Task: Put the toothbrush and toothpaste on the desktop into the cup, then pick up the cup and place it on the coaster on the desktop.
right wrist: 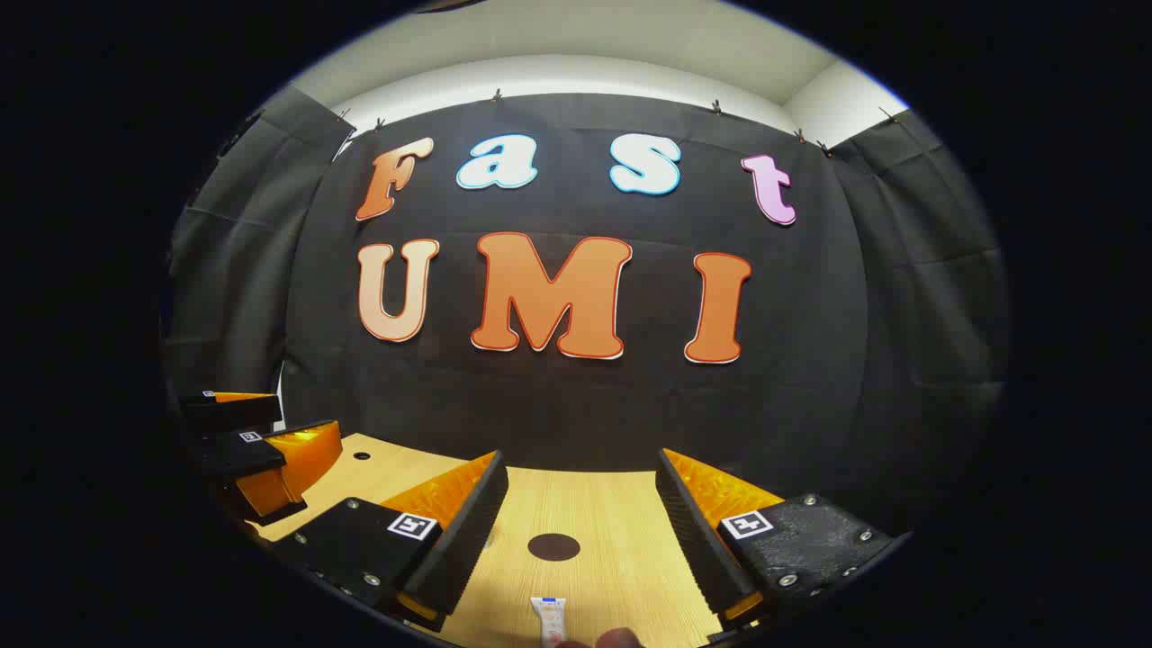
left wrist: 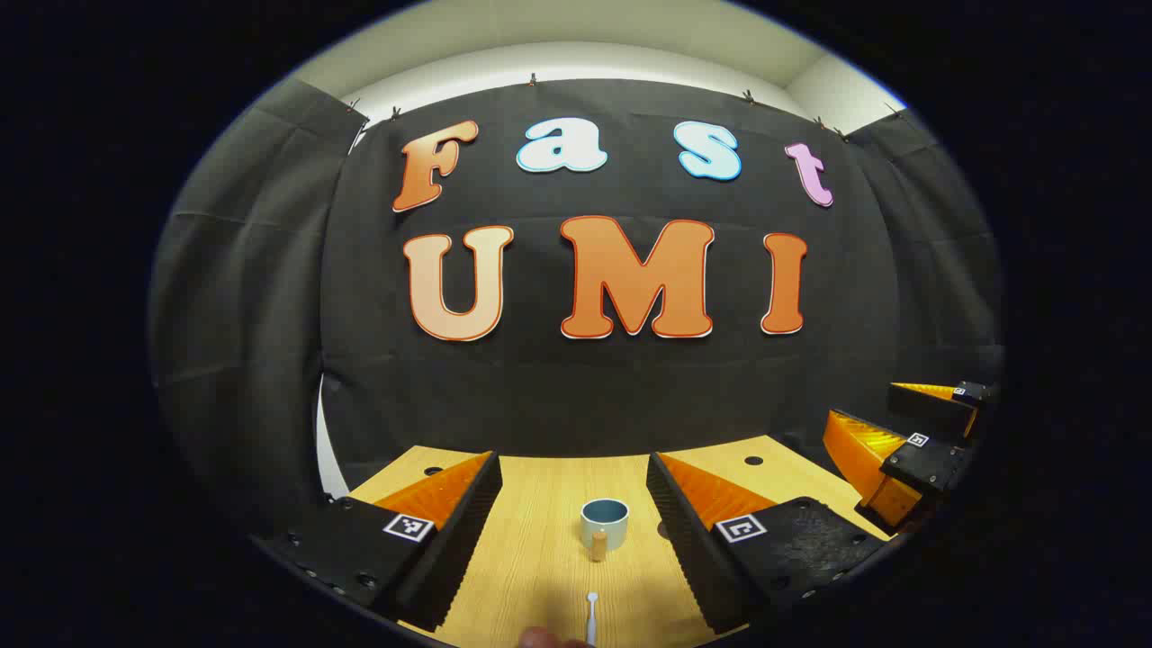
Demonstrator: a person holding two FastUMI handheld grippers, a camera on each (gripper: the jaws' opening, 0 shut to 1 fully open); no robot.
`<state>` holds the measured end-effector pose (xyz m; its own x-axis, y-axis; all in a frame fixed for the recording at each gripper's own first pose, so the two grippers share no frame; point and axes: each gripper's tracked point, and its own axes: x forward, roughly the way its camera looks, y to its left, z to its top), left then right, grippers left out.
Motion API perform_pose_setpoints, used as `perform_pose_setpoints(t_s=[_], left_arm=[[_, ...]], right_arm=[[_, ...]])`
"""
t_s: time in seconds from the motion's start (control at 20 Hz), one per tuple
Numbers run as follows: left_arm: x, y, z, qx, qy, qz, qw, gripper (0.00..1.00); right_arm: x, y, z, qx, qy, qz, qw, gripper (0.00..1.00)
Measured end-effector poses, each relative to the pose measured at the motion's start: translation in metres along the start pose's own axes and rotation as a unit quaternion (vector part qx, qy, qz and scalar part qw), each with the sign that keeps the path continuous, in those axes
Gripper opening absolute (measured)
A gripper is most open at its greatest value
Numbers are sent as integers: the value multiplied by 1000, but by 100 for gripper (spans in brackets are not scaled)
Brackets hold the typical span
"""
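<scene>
Left gripper (left wrist: 576, 531) fingers apart, framing cup (left wrist: 604, 522) beyond toothbrush (left wrist: 591, 616). Right gripper (right wrist: 580, 540) fingers apart, lined up over toothpaste (right wrist: 548, 616), coaster (right wrist: 553, 546) ahead on tabletop (right wrist: 621, 576). Nothing gripped.

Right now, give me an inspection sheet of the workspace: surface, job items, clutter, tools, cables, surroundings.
Surface: light wood desktop, a few small dark holes near its far edge.
Job's things: cup upright and empty, with a wooden handle; toothbrush lying in front of it; toothpaste lying near a dark round coaster.
Clutter: nothing seen.
Tools: left tool open, cup ahead between its fingers; right tool open, coaster ahead.
Cables: nothing seen.
Surroundings: black cloth wall, pale ceiling above.
</scene>
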<state>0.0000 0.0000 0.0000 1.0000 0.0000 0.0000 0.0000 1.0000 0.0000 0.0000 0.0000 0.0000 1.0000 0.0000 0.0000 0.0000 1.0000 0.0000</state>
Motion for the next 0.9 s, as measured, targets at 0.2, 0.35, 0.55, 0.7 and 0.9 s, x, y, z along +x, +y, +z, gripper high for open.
perform_pose_setpoints(t_s=[0.2, 0.35, 0.55, 0.7, 0.9], left_arm=[[3, -13, -4, 2, 9, -7, 1000, 97], [5, -21, -5, 1, 14, -9, 1000, 97], [7, -29, -7, 7, 19, -12, 1000, 97], [5, -30, -10, 8, 27, -12, 1000, 97], [5, -29, -14, 7, 35, -8, 999, 97]], right_arm=[[3, -10, -6, 4, 9, -5, 1000, 99], [5, -16, -5, 7, 8, -7, 1000, 99], [5, -18, -9, 11, 14, -7, 1000, 99], [4, -18, -10, 11, 15, -4, 1000, 99], [5, -20, -16, 12, 21, -3, 1000, 99]])
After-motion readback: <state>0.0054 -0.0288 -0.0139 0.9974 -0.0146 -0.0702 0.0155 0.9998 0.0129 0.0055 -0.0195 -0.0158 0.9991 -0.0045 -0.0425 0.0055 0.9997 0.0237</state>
